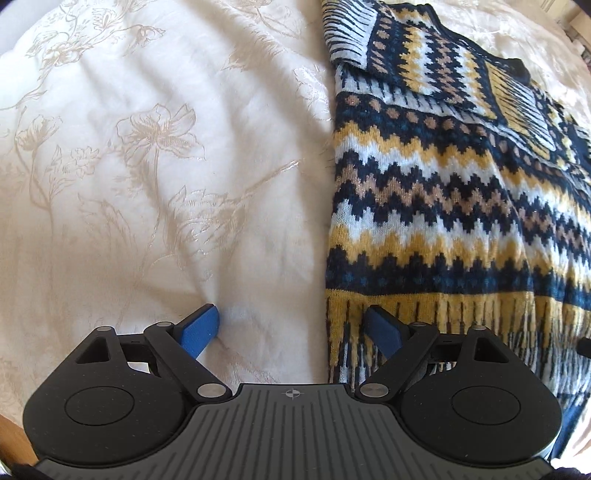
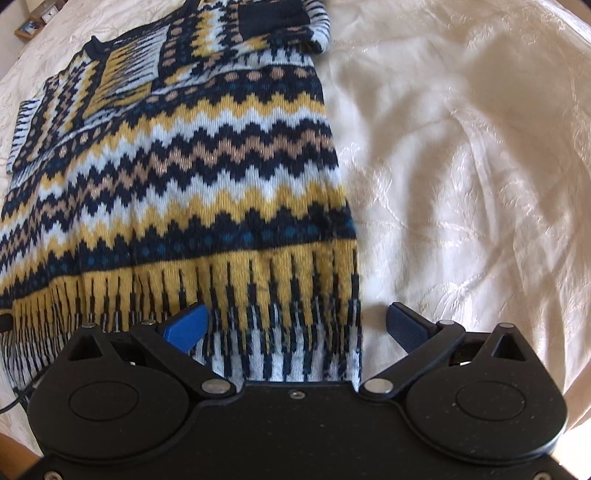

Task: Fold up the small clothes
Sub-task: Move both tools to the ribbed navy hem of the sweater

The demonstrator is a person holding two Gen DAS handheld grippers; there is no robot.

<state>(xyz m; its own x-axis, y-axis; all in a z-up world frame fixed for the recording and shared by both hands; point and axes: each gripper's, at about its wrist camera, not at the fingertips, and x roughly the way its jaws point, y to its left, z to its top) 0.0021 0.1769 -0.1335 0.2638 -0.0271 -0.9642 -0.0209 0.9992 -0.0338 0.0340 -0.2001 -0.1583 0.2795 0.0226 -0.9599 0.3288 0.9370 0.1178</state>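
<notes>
A knitted sweater (image 1: 443, 192) with navy, yellow, white and tan zigzag bands lies flat on a cream bedspread (image 1: 147, 166), both sleeves folded across its upper part. My left gripper (image 1: 291, 328) is open at the sweater's lower left corner, its right pad over the hem, its left pad over bare bedspread. In the right wrist view the same sweater (image 2: 184, 184) fills the left half. My right gripper (image 2: 297, 325) is open and straddles the hem's lower right corner, with the knit between its blue pads. Neither gripper holds anything.
The cream bedspread (image 2: 461, 184) with an embroidered flower pattern lies wrinkled around the sweater. A wooden edge (image 1: 14, 439) shows at the lower left. Small framed items (image 2: 35, 22) stand on a shelf at the far upper left.
</notes>
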